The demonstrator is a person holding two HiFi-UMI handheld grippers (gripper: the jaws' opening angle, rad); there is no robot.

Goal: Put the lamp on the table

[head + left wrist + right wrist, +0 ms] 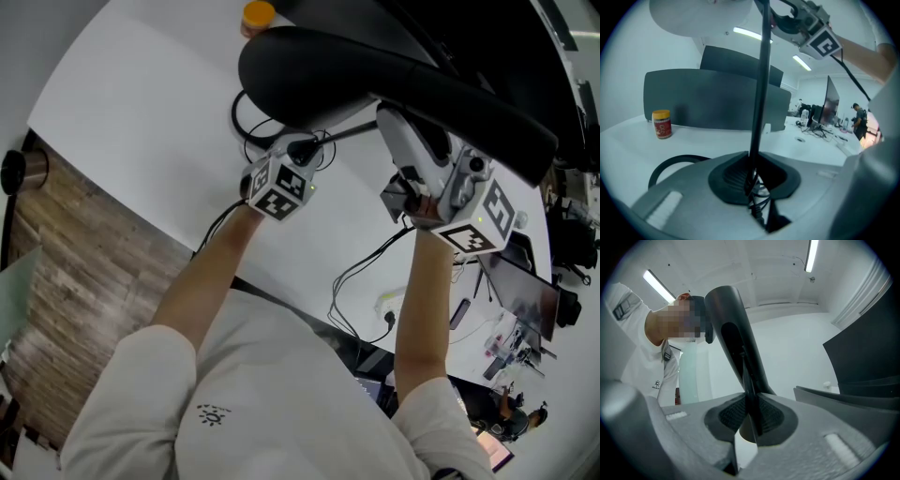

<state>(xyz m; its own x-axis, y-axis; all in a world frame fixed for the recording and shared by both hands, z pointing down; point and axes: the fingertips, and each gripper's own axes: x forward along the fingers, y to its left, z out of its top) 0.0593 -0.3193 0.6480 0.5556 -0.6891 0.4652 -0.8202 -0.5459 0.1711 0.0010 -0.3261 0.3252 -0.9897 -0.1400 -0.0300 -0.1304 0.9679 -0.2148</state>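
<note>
**Both grippers locked on the black lamp over the white bench**

The lamp [394, 84] is up above the bench [141, 103], its long matte black head sweeping across the top of the head view. Whether any part of it touches the surface, I can't tell.

The left gripper [754, 180] is pinching the thin round black stem [762, 84]. Its ribbed dark pads are closed in on it, and a thin black cable [757, 199] is bunched in the same bite.

The right gripper [750, 420] is clamped on a flat, smooth black arm [733, 333] of the lamp, which widens to a rounded top.

For writing there is little to read. A jar [662, 123] stands on the bench with a yellow lid and a red label, its print too small to make out. The right gripper's marker cube [824, 44] shows bold black-and-white squares and no words. The person's white shirt [647, 362] carries a tiny sun-shaped emblem. Dark grey partition panels [708, 101] stand behind the jar.
</note>
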